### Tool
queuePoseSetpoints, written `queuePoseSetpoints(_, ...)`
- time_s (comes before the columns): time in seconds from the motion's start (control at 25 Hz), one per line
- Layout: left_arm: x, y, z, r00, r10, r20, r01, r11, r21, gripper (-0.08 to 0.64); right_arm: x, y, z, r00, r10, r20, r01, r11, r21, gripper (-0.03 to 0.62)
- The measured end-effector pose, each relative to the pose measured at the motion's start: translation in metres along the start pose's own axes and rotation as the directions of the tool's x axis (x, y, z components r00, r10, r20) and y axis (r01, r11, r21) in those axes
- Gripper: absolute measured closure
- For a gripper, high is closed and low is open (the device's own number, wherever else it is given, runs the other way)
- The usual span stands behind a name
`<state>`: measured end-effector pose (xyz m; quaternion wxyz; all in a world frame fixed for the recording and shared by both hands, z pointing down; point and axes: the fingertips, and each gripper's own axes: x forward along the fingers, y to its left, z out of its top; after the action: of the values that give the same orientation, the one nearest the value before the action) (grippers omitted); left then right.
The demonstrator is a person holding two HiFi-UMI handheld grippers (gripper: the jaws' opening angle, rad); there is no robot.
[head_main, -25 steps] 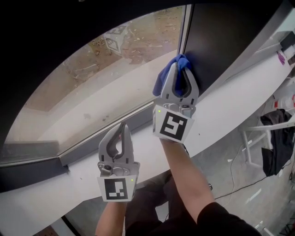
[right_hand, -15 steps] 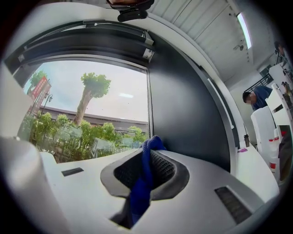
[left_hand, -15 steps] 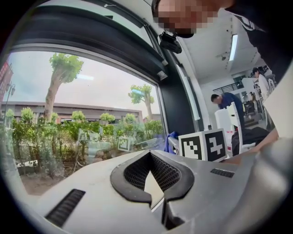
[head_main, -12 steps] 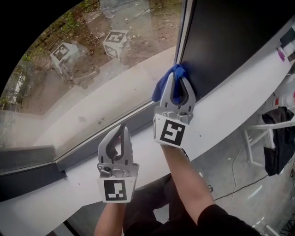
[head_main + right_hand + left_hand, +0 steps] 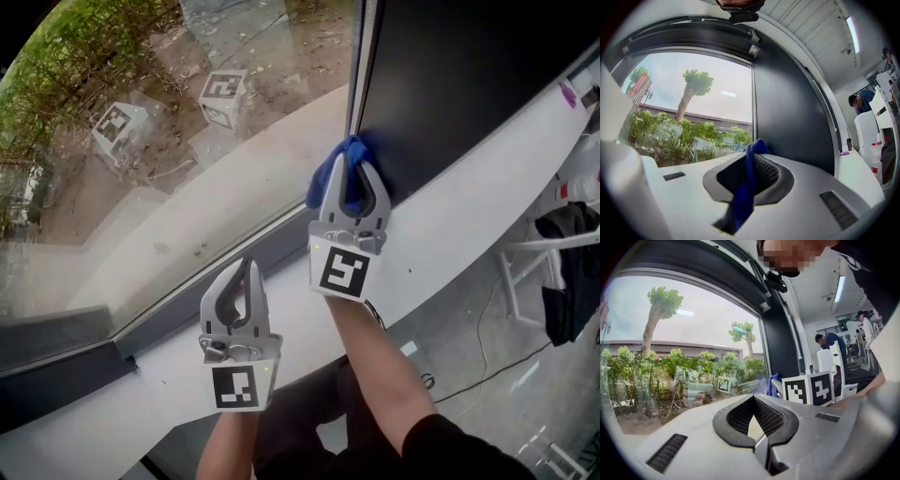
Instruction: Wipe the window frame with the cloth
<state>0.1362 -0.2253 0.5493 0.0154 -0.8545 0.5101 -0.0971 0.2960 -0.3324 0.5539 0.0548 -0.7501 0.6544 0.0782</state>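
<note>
cloth [image 5: 325, 180] in tight jaws of right gripper [image 5: 353, 161], against window frame [image 5: 358, 66]; left gripper [image 5: 248, 265] jaws together

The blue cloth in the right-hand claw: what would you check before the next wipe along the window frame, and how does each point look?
1. Grip on the blue cloth: ok. The right gripper is shut on it, and the cloth runs up between the jaws.
2. Cloth sticks out past the jaw tips, so fabric rather than plastic meets the surface: ok.
3. Cloth against the window frame: ok, as far as the head view shows. It sits at the foot of the upright bar.
4. Left gripper out of the way: ok. It is shut, empty, and over the sill, apart from the right one.
5. Cloth clean enough to wipe: cannot tell.
</note>
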Motion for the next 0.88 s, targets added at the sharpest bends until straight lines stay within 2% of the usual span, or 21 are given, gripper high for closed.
queuePoseSetpoints(0.16, 0.005, -0.002, -0.019, 1.000, -0.014, -0.019, 0.014, 1.000, -0.009, 0.557, -0.003, 0.002, -0.010, 1.000, 0.002, 0.001, -0.002, 1.000, -0.024, 0.566)
queuePoseSetpoints(0.28, 0.016, -0.002, -0.034, 0.999, -0.014, -0.031, 0.012, 0.999, -0.045, 0.557, -0.002, 0.005, -0.011, 1.000, 0.008, 0.016, -0.007, 0.997, -0.076, 0.566)
queuePoseSetpoints(0.4, 0.023, -0.006, -0.047, 0.998, -0.012, -0.055, 0.008, 0.997, -0.074, 0.557, -0.005, 0.012, -0.024, 0.995, 0.052, -0.088, -0.071, 0.971, -0.227, 0.566)
queuePoseSetpoints(0.44, 0.024, -0.008, -0.051, 0.998, -0.012, -0.060, 0.007, 0.997, -0.077, 0.557, -0.007, 0.015, -0.030, 0.991, 0.058, -0.120, -0.087, 0.964, -0.251, 0.566)
queuePoseSetpoints(0.68, 0.027, -0.012, -0.065, 0.997, -0.020, -0.075, 0.014, 0.996, -0.088, 0.557, -0.009, 0.009, -0.045, 0.989, 0.036, -0.144, -0.068, 0.971, -0.230, 0.566)
queuePoseSetpoints(0.88, 0.033, -0.013, -0.081, 0.998, -0.008, -0.055, 0.002, 0.995, -0.104, 0.557, -0.009, 0.009, -0.056, 0.992, 0.024, -0.123, -0.050, 0.974, -0.219, 0.566)
